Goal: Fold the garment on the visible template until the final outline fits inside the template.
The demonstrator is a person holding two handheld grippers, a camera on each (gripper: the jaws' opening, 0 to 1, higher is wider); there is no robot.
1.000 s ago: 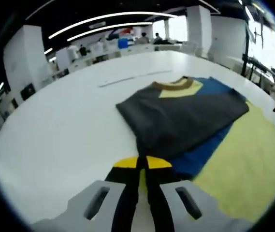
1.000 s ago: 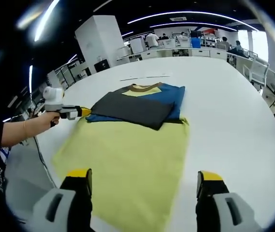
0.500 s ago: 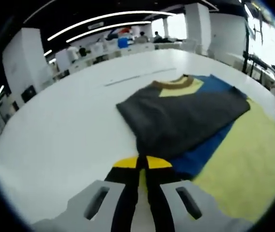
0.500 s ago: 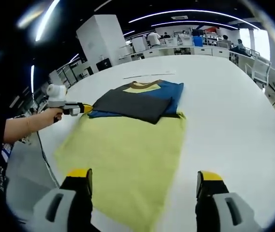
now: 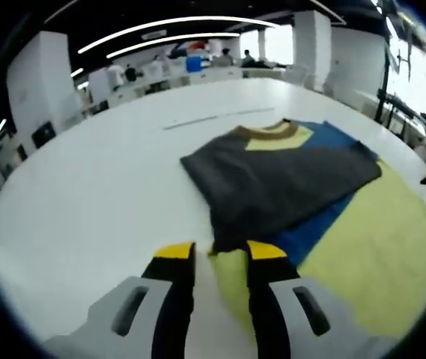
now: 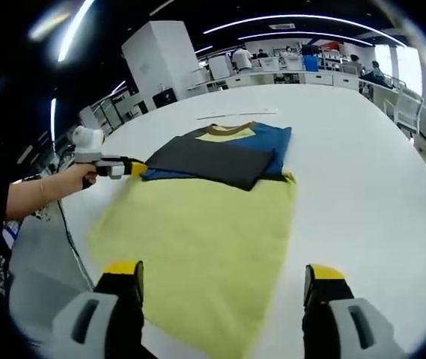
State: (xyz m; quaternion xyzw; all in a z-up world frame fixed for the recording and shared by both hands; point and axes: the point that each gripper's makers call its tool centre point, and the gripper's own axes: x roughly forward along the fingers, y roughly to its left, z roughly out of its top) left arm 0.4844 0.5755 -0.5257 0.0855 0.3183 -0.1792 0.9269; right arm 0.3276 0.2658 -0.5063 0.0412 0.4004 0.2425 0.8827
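Lying lengthwise ahead of the empty, wide-open right gripper (image 6: 224, 280), the shirt (image 6: 198, 224) has one side edge between the parted left gripper (image 5: 220, 258).

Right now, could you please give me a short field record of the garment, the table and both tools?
garment: shirt, yellow lower part flat, grey panel folded over the blue upper part
collar: brown, far end
table: white
left tool: open, at the shirt's near edge
right tool: open, above the yellow hem
template: cannot tell
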